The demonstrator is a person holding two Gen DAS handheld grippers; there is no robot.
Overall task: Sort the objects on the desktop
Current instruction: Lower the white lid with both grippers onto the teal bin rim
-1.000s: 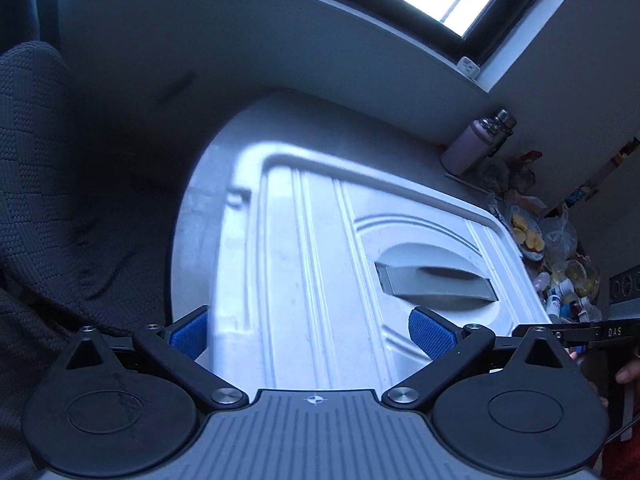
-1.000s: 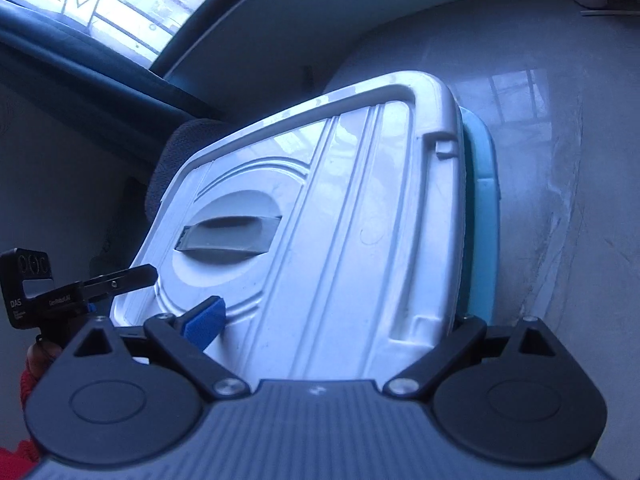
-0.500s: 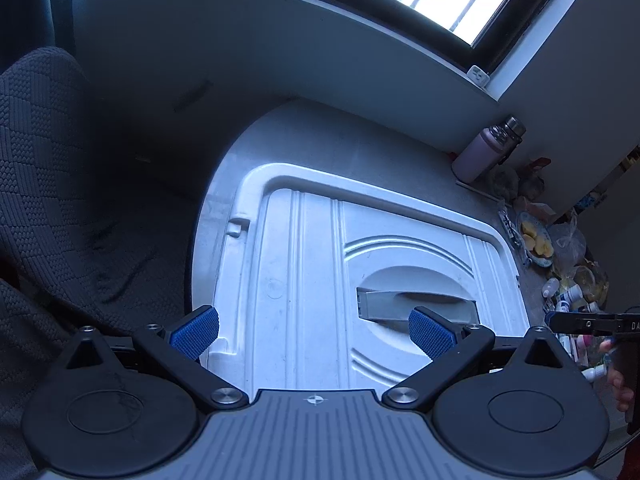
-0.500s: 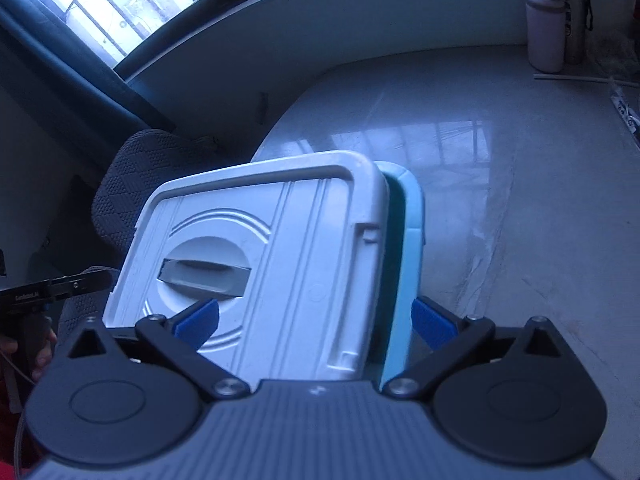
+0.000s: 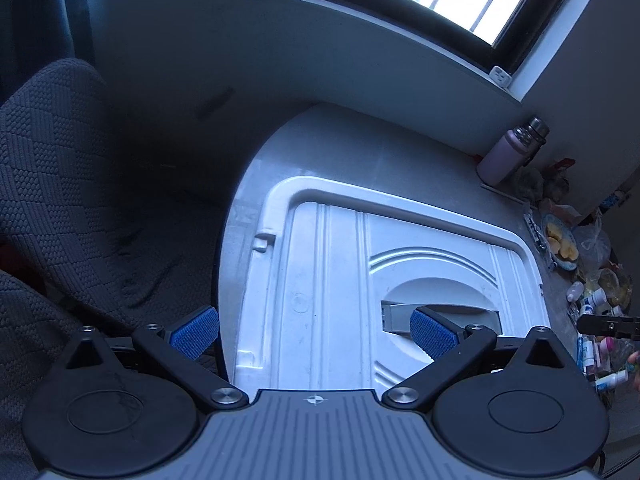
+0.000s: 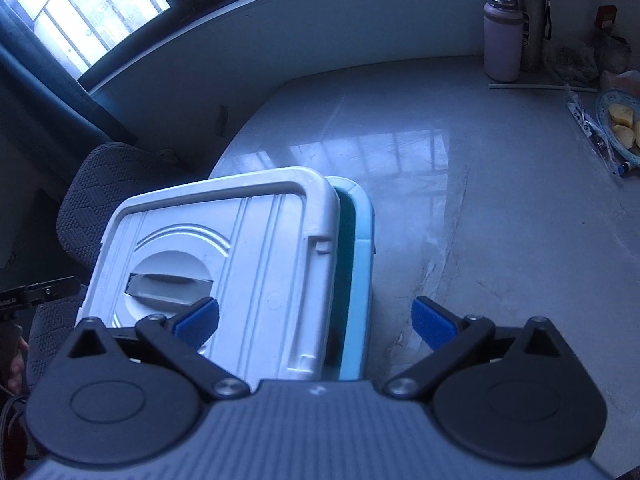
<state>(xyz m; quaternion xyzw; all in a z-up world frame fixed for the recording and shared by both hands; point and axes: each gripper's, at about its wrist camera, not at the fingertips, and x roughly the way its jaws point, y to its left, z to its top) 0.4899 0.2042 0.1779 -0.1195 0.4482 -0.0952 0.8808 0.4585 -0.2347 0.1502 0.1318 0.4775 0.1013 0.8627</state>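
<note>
A white lid (image 5: 340, 280) with a grey recessed handle (image 5: 440, 316) lies askew on a light blue storage box (image 6: 360, 256) at the table's left end. It shows in the right wrist view (image 6: 240, 248) shifted left, leaving the box's right rim bare. My left gripper (image 5: 314, 330) is open above the lid's near edge, holding nothing. My right gripper (image 6: 316, 320) is open above the lid and the box rim, holding nothing.
The grey marble table (image 6: 460, 200) stretches right. A pink bottle (image 6: 502, 40) and a steel flask (image 6: 532, 16) stand at the back wall. A plate of yellow food (image 6: 624, 124) and several small bottles (image 5: 596, 344) lie at the right. A dark woven chair (image 5: 60, 200) stands left.
Both grippers have pulled back and up from the lid, which looks smaller. The right gripper's right pad, hidden by the lid before, is now free. The lid sits offset on the box.
</note>
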